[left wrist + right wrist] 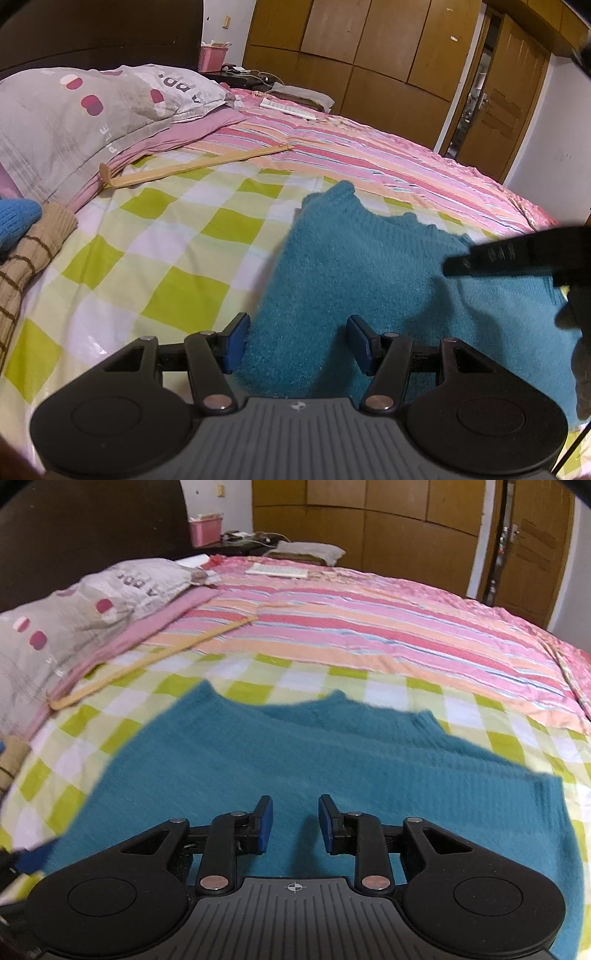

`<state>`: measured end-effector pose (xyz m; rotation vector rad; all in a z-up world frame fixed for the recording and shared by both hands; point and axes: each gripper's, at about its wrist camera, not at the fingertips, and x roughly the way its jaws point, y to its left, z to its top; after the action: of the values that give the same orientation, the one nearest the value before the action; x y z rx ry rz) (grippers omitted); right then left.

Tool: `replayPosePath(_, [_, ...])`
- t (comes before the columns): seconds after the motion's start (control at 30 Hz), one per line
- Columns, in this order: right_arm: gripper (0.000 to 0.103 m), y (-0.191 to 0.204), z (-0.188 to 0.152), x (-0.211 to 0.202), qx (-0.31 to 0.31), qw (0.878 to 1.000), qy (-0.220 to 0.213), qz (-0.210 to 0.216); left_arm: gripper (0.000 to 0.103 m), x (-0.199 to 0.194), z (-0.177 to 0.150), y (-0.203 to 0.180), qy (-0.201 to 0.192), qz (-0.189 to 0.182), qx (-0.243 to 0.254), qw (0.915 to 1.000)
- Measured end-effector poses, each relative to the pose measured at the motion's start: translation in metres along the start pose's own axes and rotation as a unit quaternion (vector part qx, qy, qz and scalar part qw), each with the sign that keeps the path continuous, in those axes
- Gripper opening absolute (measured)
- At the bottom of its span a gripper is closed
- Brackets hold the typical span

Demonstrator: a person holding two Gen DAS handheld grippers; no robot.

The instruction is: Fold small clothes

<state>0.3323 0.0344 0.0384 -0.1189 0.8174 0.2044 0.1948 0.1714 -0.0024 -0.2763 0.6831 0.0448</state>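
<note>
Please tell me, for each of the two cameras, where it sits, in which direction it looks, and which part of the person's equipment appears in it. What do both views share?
Left wrist view: sits on the left tool, looks across the bed over the left edge of the teal sweater; own open fingers show, and the right tool enters from the right.
Right wrist view: sits on the right tool, looks over the sweater's middle toward the wardrobe; own open fingers show.
Shared: sweater, checkered sheet, striped quilt, grey pillow, wooden stick.
</note>
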Motion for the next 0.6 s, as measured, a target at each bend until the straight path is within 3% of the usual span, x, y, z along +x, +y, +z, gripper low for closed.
replayPosePath(0.13, [0.036,0.020,0.016,0.003,-0.009,1.000,-0.002,0.022,0.063,0.001,0.000,0.001,0.001,0.000,0.001,1.0000])
replayPosePath(0.27, [0.049,0.044,0.031,0.013,-0.015,0.999,0.009,0.044,0.063,0.002,0.000,0.001,0.003,-0.001,0.002,1.0000])
replayPosePath(0.6, [0.059,0.080,0.057,0.053,-0.012,0.995,0.068,0.069,0.067,0.008,-0.003,0.004,0.014,-0.004,0.001,0.9999])
